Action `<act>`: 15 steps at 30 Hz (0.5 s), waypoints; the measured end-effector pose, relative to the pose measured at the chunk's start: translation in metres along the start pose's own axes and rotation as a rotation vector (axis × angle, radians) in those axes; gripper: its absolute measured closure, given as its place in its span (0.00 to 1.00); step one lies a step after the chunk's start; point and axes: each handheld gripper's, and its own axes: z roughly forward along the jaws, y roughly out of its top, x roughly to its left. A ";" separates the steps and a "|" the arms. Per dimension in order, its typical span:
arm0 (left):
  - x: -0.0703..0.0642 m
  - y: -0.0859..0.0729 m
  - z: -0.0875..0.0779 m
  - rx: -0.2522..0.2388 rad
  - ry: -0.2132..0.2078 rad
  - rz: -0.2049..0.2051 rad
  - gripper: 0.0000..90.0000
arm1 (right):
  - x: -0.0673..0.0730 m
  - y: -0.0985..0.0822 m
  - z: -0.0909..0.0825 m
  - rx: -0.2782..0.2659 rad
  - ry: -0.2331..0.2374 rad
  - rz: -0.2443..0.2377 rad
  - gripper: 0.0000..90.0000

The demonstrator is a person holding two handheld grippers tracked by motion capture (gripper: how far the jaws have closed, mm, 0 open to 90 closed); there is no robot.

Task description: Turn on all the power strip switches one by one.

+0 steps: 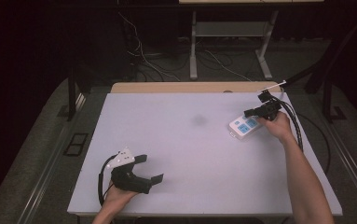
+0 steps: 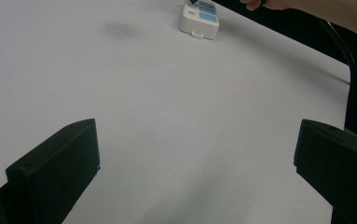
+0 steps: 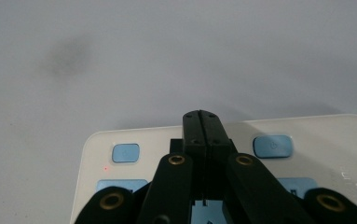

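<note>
Black jaws of our right gripper (image 3: 203,122) are pressed together with nothing between them, their tips over the white remote (image 1: 243,127) at the table's (image 1: 190,154) far right side. Our left gripper (image 1: 154,169) rests near the front left, jaws wide apart and empty. We see blue buttons, one with a power symbol (image 3: 272,145); no readable writing.

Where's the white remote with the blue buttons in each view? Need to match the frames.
High view: white flat remote with blue buttons, right side of the table, under the right claw.
Left gripper view: top edge, right of centre.
Right gripper view: bottom half, beneath the shut jaws.
Shared landmark: dark smudge on the white tabletop.
</note>
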 end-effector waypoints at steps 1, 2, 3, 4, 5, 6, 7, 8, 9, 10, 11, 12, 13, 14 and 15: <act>0.000 0.000 0.000 0.000 0.000 0.000 0.00 | 0.000 -0.001 0.000 -0.002 0.003 0.004 1.00; 0.000 0.000 0.000 0.000 0.000 0.000 0.00 | -0.001 -0.001 0.000 -0.004 0.005 0.003 1.00; 0.000 0.000 0.000 0.000 0.001 -0.001 0.00 | -0.001 -0.002 0.000 -0.006 0.006 0.003 1.00; 0.000 0.000 0.000 0.001 0.001 -0.001 0.00 | -0.001 -0.002 -0.001 -0.010 0.009 0.005 1.00; 0.000 0.000 0.000 0.000 0.000 -0.003 0.00 | -0.001 -0.003 -0.001 -0.011 0.011 0.007 1.00; 0.000 0.000 0.000 -0.004 -0.004 -0.010 0.00 | -0.001 -0.004 -0.001 -0.015 0.013 0.010 1.00; 0.000 0.000 0.000 -0.005 -0.005 -0.012 0.00 | -0.001 -0.005 -0.001 -0.018 0.013 0.011 1.00; 0.001 0.000 0.000 -0.006 -0.003 -0.012 0.00 | -0.001 -0.006 -0.001 -0.022 0.014 0.012 1.00; 0.000 0.000 0.000 -0.007 -0.003 -0.012 0.00 | 0.000 -0.007 -0.001 -0.024 0.012 0.013 1.00; 0.000 0.000 0.000 -0.009 -0.003 -0.013 0.00 | 0.000 -0.007 -0.001 -0.025 0.011 0.009 1.00; 0.000 0.000 0.000 -0.009 -0.003 -0.013 0.00 | 0.001 -0.007 -0.001 -0.024 0.010 0.008 1.00; 0.000 0.000 0.000 -0.006 -0.002 -0.013 0.00 | 0.001 -0.008 -0.002 -0.023 0.009 0.010 1.00; 0.000 0.000 0.000 -0.007 -0.003 -0.013 0.00 | 0.001 -0.008 -0.002 -0.023 0.007 0.011 1.00; 0.000 0.000 0.000 -0.007 -0.004 -0.014 0.00 | 0.001 -0.008 -0.001 -0.023 0.006 0.011 1.00; 0.000 0.000 0.000 -0.006 -0.005 -0.012 0.00 | 0.001 -0.008 -0.001 -0.025 0.005 0.011 1.00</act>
